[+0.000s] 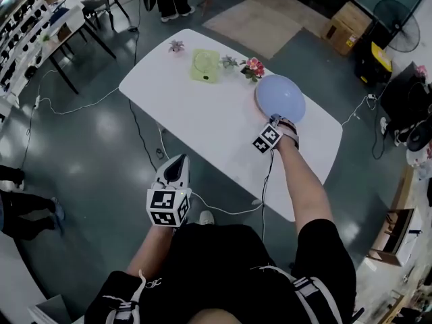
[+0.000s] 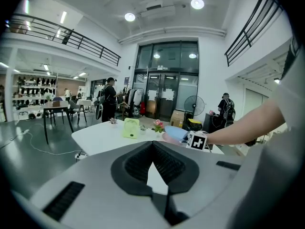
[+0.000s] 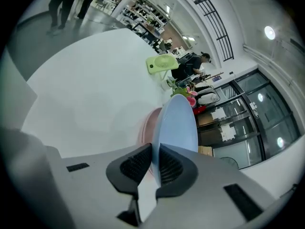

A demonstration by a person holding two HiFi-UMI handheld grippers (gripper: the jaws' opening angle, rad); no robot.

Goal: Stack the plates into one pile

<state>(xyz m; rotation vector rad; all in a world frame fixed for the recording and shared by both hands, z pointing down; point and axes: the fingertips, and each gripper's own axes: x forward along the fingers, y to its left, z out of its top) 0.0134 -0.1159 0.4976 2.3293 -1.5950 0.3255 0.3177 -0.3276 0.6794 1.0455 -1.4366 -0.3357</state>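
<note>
The blue plate (image 1: 280, 98) is right of the green fan (image 1: 205, 65), over the pink plate (image 3: 147, 128) on the white table (image 1: 202, 113). Left of the fan, off the table, the left gripper (image 1: 177, 162) has its jaws together, empty. The right gripper (image 1: 275, 120) clamps the blue plate's near rim.

Head view, looking steeply down: a white counter (image 1: 202, 113) carries a blue plate (image 1: 280, 98) near its right end, with a green fan (image 1: 205, 65), pink flowers (image 1: 254, 67) and a small plant (image 1: 176, 46) along its far edge. The right gripper (image 1: 275, 120), on an outstretched arm, meets the blue plate's near rim. The left gripper (image 1: 177, 162) is off the counter's near side, above the grey floor (image 1: 81, 154).
</note>
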